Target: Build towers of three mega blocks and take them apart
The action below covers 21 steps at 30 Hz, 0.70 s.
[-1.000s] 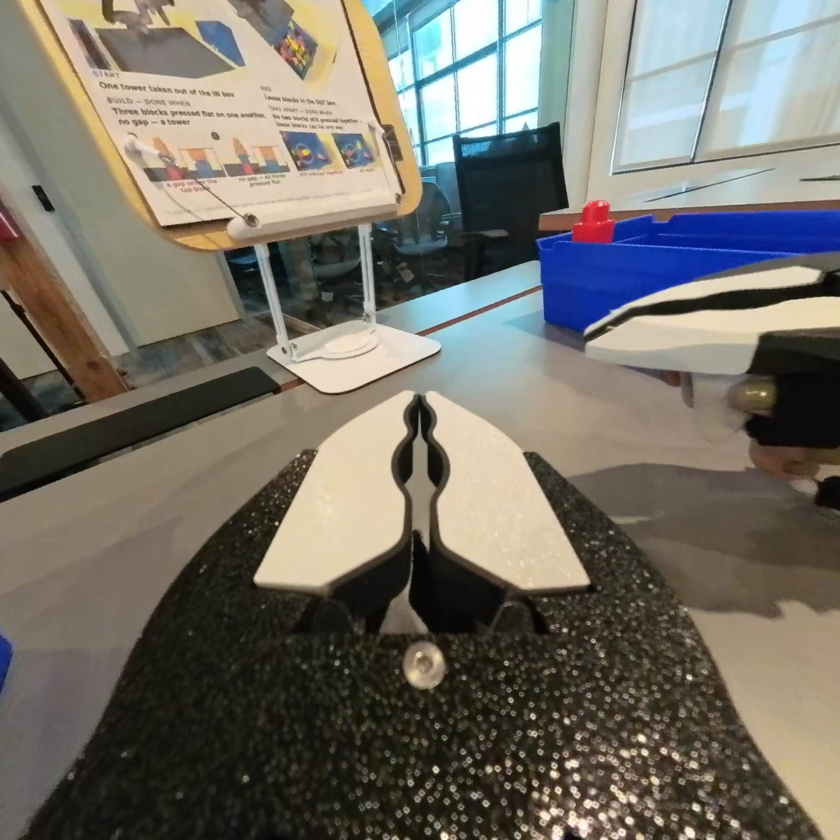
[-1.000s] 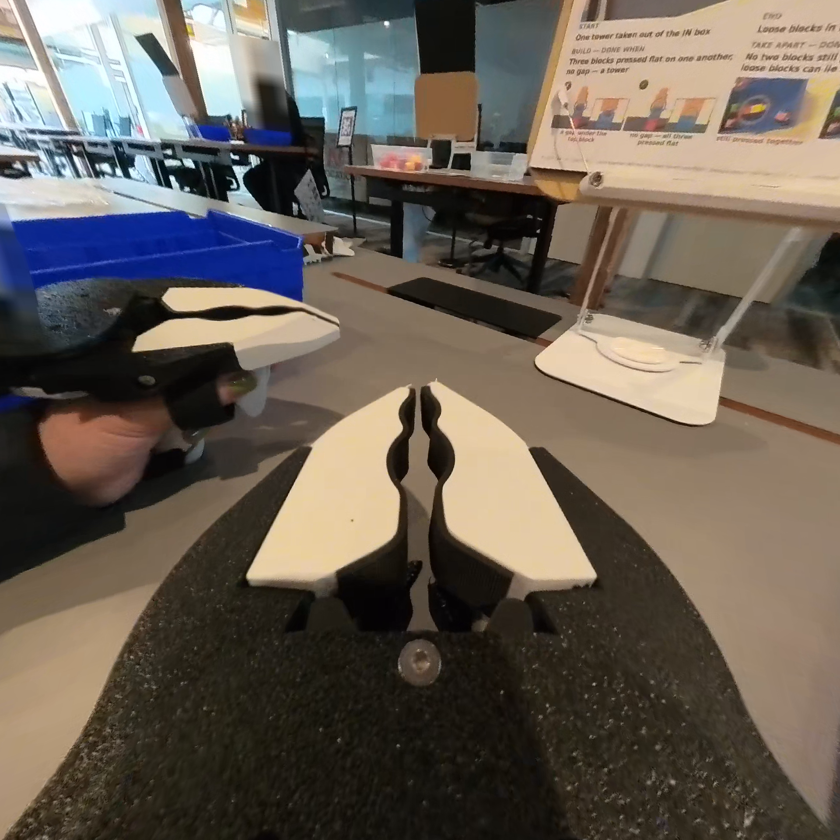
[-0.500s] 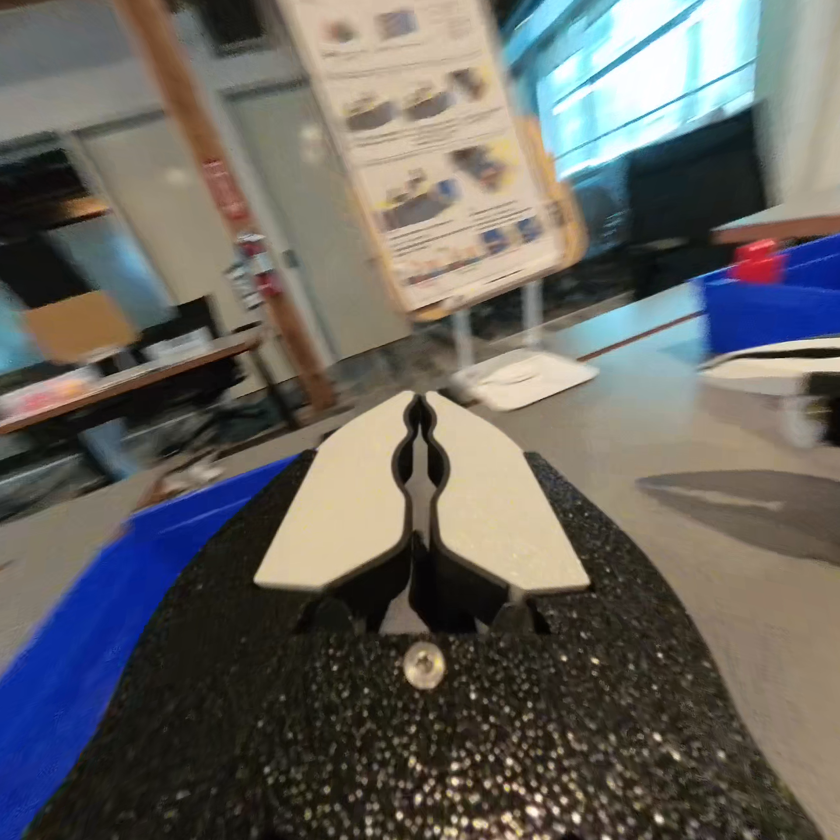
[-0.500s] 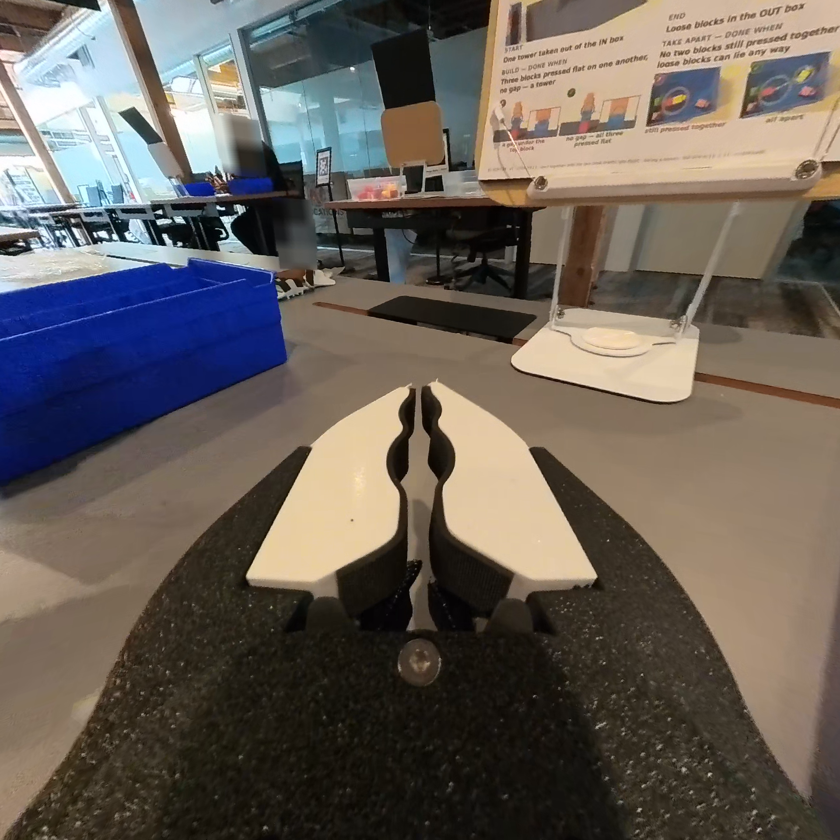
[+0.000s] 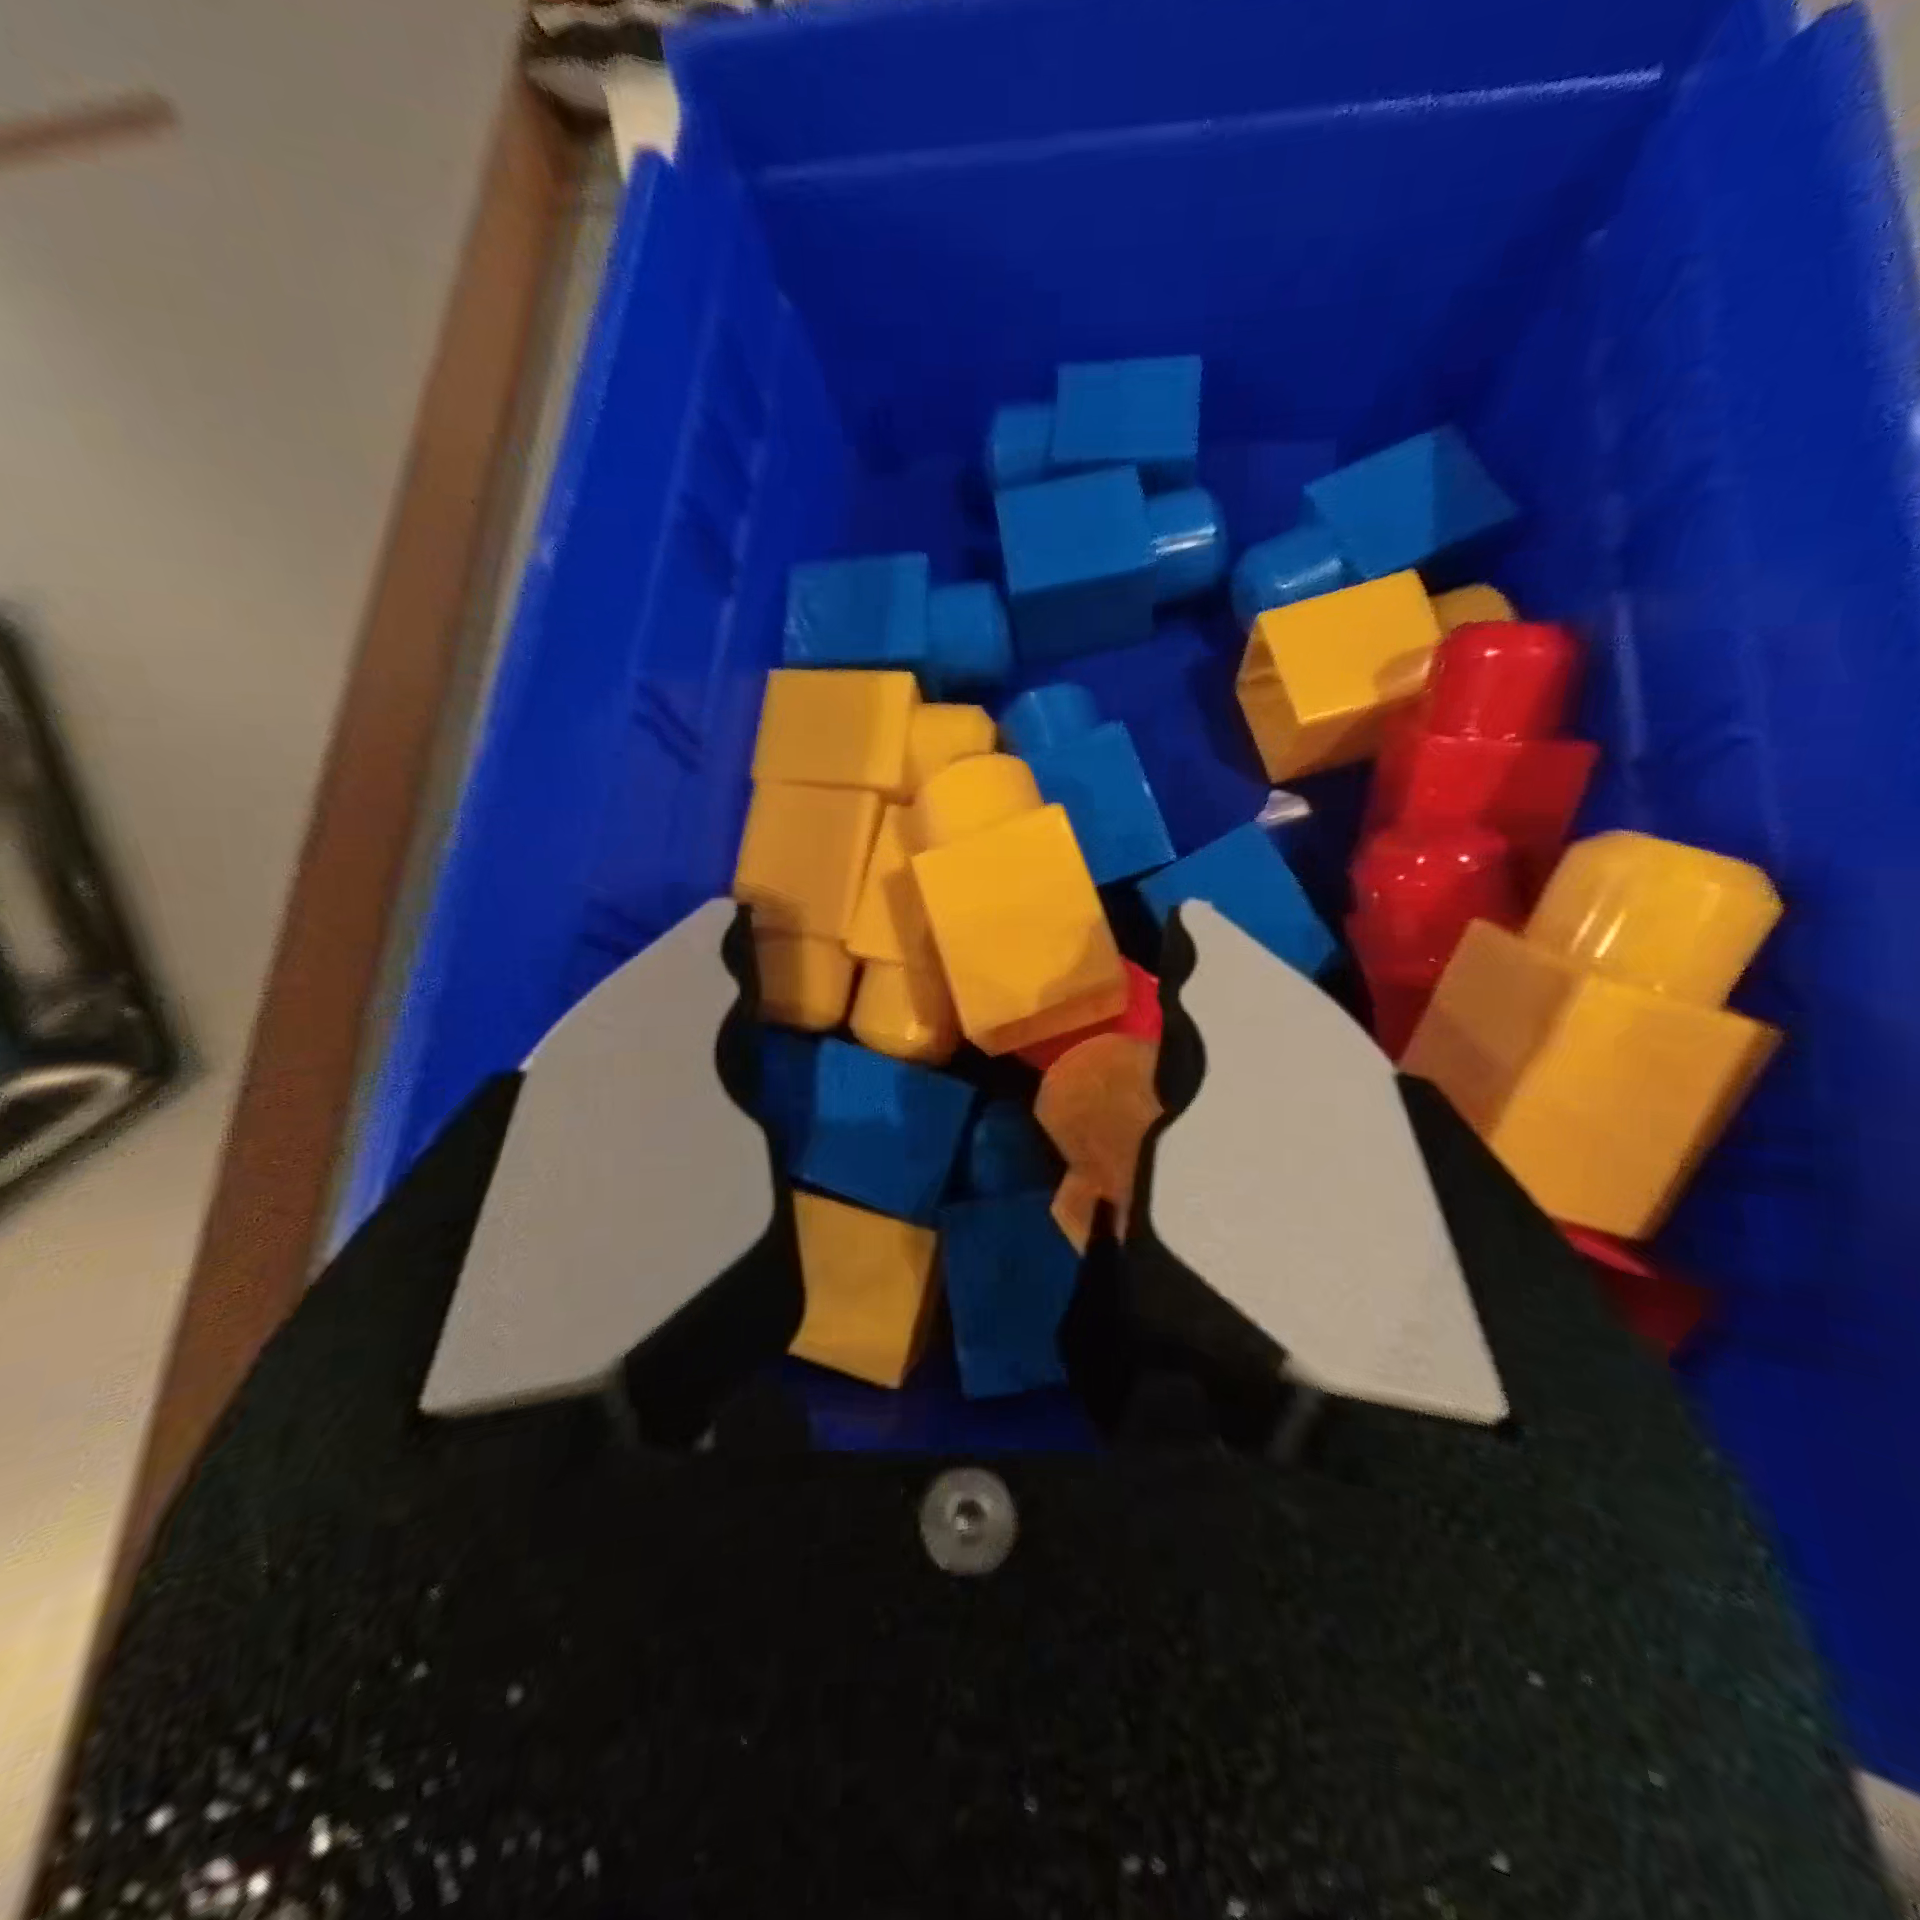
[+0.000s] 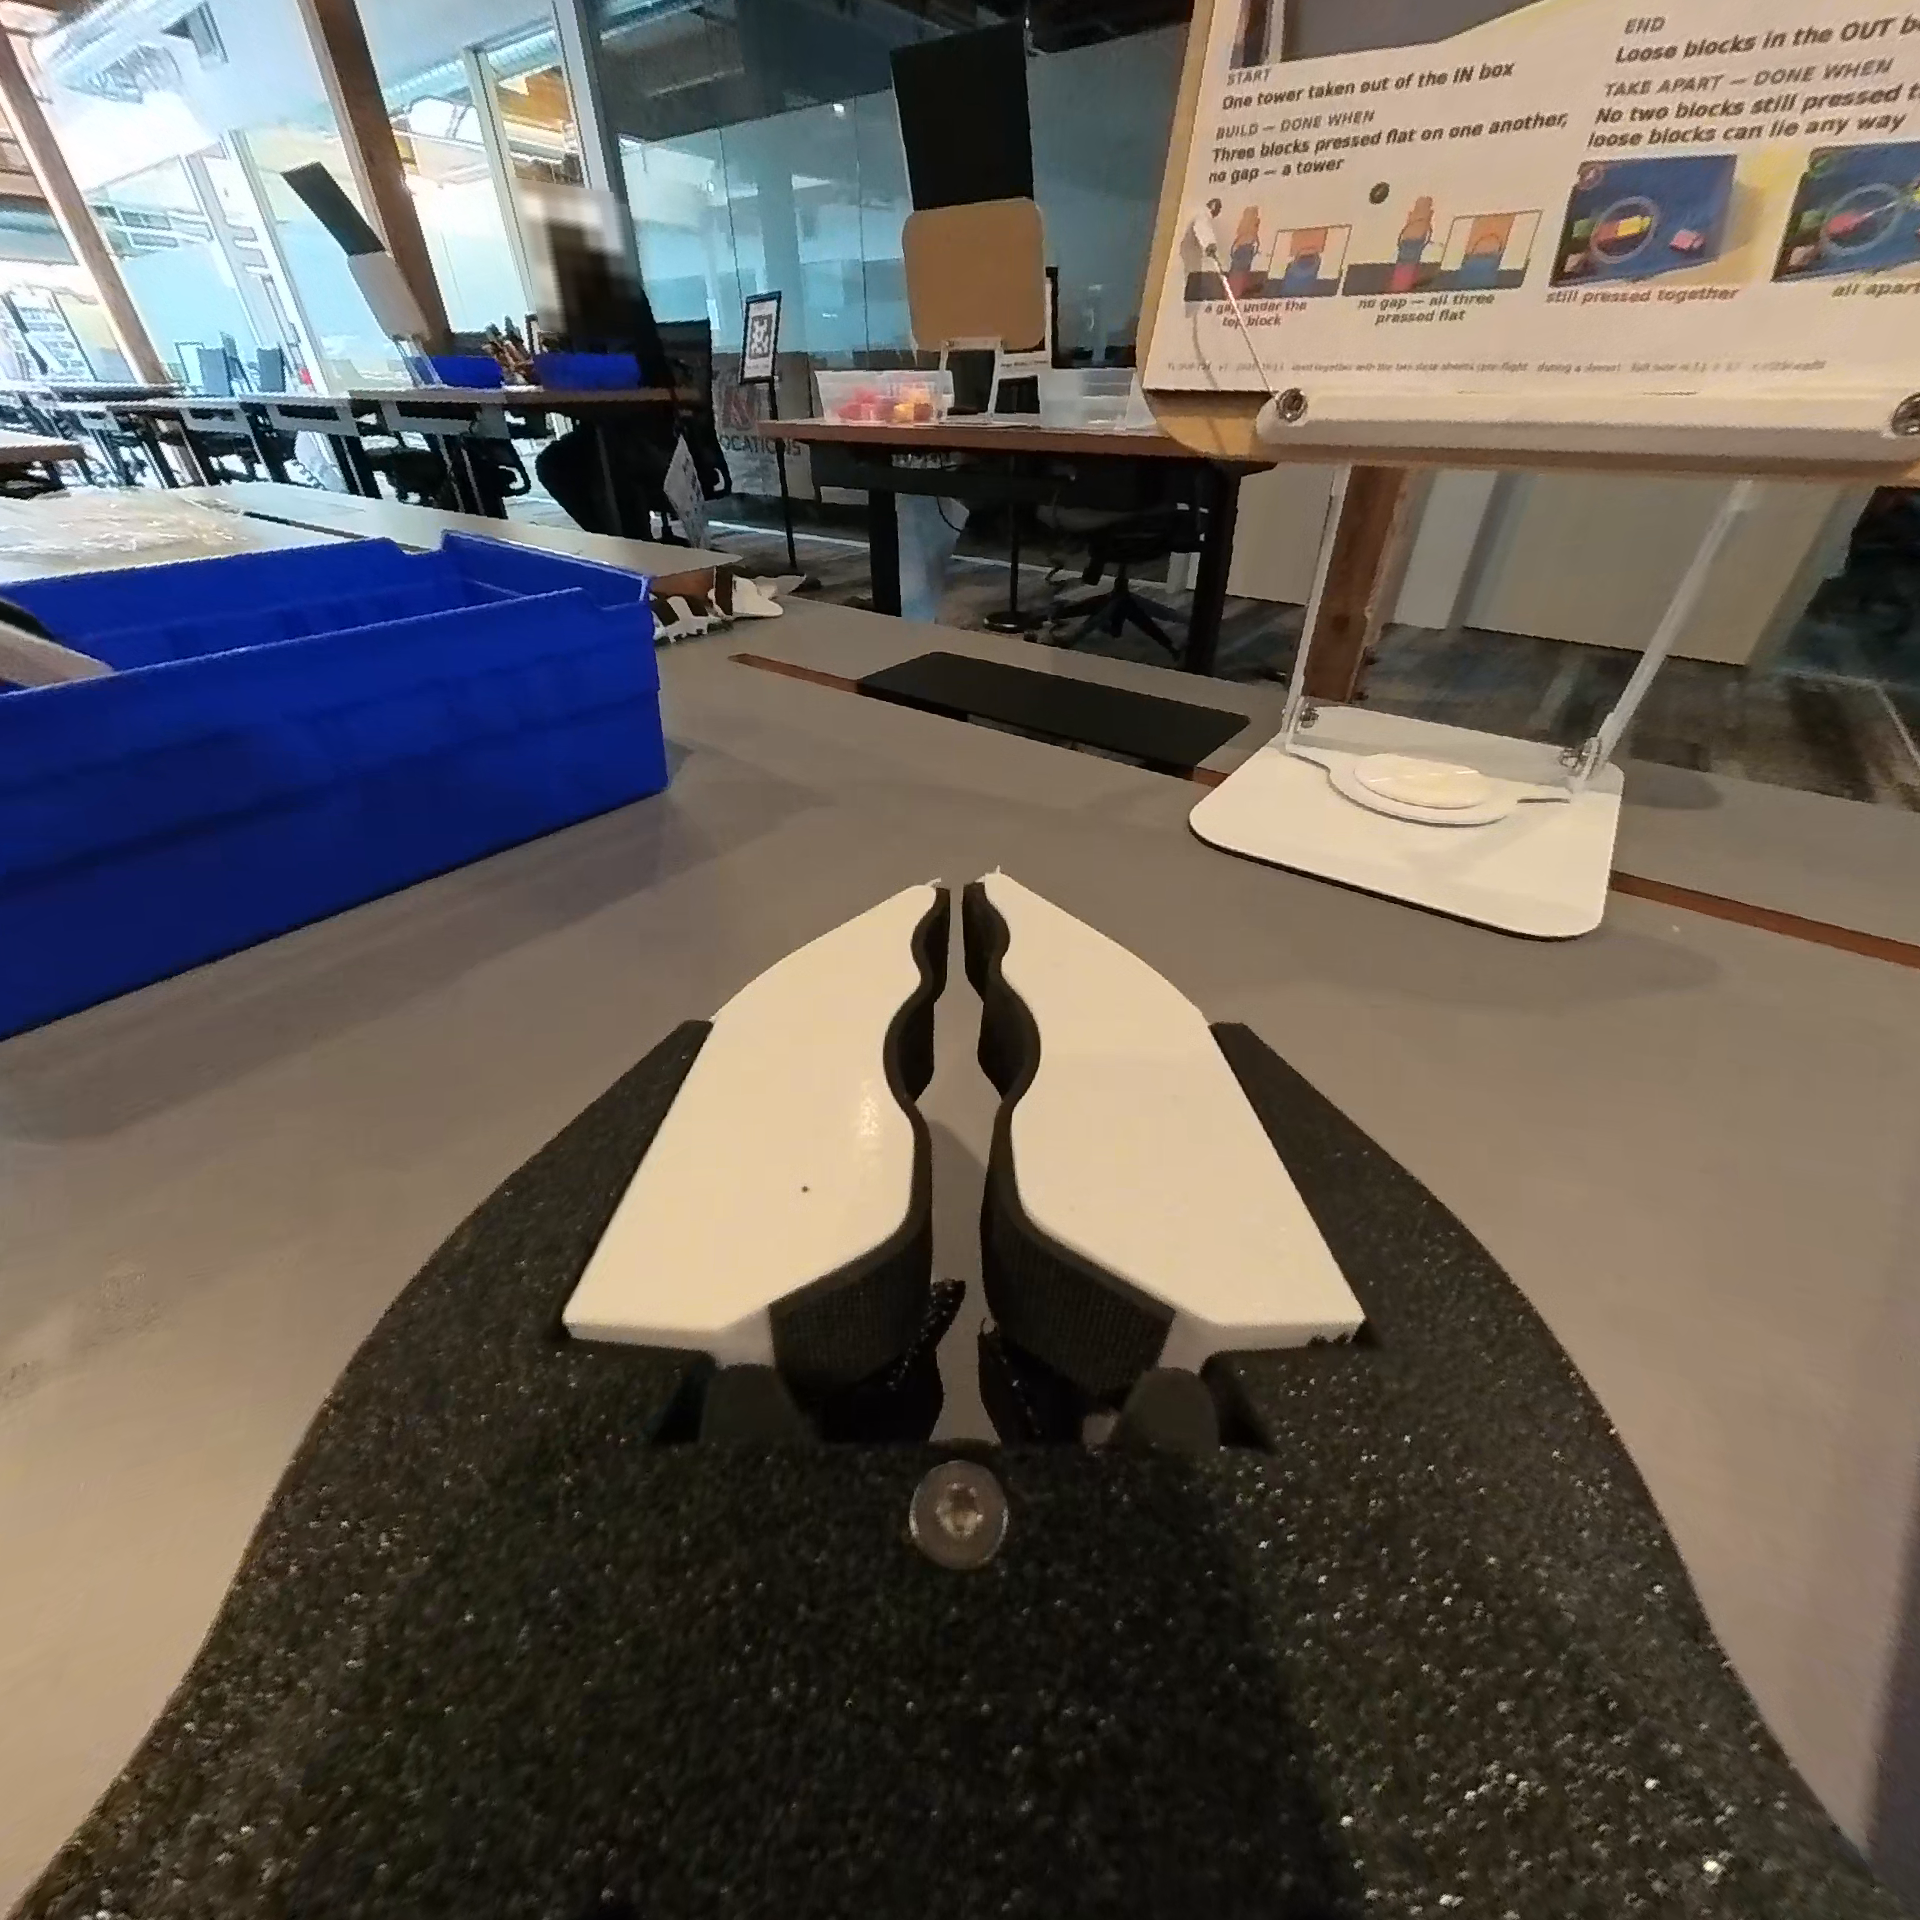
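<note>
Left gripper [image 5: 956, 935]: pointing down into a blue bin [image 5: 1299, 239], its two white fingers [image 5: 623, 1174] spread wide apart and gripping nothing.
Between the fingers: a yellow block [image 5: 1013, 935] is lying tilted on the pile, with a blue block [image 5: 883, 1132] and another yellow block [image 5: 862, 1299] below it; whether either finger is touching any block cannot be told.
Mega blocks: all are lying jumbled inside this one bin, in three colours.
Blue count: about five loose blue blocks [image 5: 1081, 561] are lying toward the far wall, with more mixed into the near pile.
Red count: one red stack [image 5: 1475, 769] is standing on the right, looking like two or three pieces pressed together; blur is making the count unsure.
Yellow count: a large yellow block [image 5: 1600, 1039] is sitting at the right wall, a small one [image 5: 1340, 665] is leaning on the red stack, and a cluster [image 5: 831, 790] is lying left of centre.
Right gripper [image 6: 956, 894]: hovering over the grey table [image 6: 1558, 1143], its fingers nearly meeting at the tips and holding nothing.
Other things: one blue bin [image 6: 332, 717] is sitting to the left on the table, and one white stand [image 6: 1423, 821] bearing an instruction board [image 6: 1538, 208] is sitting ahead to the right.
</note>
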{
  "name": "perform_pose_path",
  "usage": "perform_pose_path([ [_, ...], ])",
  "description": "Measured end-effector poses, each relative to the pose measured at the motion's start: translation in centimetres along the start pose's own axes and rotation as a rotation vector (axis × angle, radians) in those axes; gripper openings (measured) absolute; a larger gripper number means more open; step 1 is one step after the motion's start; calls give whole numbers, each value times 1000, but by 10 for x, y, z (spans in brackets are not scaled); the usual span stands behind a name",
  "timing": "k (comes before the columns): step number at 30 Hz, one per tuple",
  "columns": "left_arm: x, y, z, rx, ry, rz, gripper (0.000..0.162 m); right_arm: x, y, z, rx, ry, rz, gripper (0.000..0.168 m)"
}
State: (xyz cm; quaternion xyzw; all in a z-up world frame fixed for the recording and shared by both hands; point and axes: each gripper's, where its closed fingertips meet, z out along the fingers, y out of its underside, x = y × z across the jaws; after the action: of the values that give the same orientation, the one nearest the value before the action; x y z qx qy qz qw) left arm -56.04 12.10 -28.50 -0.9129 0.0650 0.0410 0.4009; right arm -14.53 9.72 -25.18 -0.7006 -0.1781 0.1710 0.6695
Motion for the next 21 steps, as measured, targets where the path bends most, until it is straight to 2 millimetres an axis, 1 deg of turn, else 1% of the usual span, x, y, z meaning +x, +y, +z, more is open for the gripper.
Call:
perform_pose_path([
  [3,0,5,7,-56,39,-47,72,0,-2,-1,7,-1,3,2],
  [6,2,8,12,-93,35,-31,67,0,-3,-1,12,-2,4,2],
  [10,8,13,19,-144,42,-18,62,0,-4,-2,13,-4,5,2],
  [11,9,14,20,-156,38,-19,60,-1,-4,-2,14,-5,4,2],
  [13,7,16,21,-164,15,-19,49,-1,-5,-2,16,-4,-1,2],
  [14,5,16,21,-165,0,-12,41,-1,-5,-2,17,-4,-3,2],
  [15,4,16,21,-166,-16,-3,37,-1,-5,-2,17,-5,-4,2],
  [18,0,14,19,-152,-58,20,37,-2,-6,-2,18,-8,-2,2],
  [19,-2,10,15,-129,-77,26,37,-2,-6,-2,18,-8,-2,2],
  [21,0,-4,1,-51,-97,39,37,-1,-6,-2,21,-6,-3,2],
])
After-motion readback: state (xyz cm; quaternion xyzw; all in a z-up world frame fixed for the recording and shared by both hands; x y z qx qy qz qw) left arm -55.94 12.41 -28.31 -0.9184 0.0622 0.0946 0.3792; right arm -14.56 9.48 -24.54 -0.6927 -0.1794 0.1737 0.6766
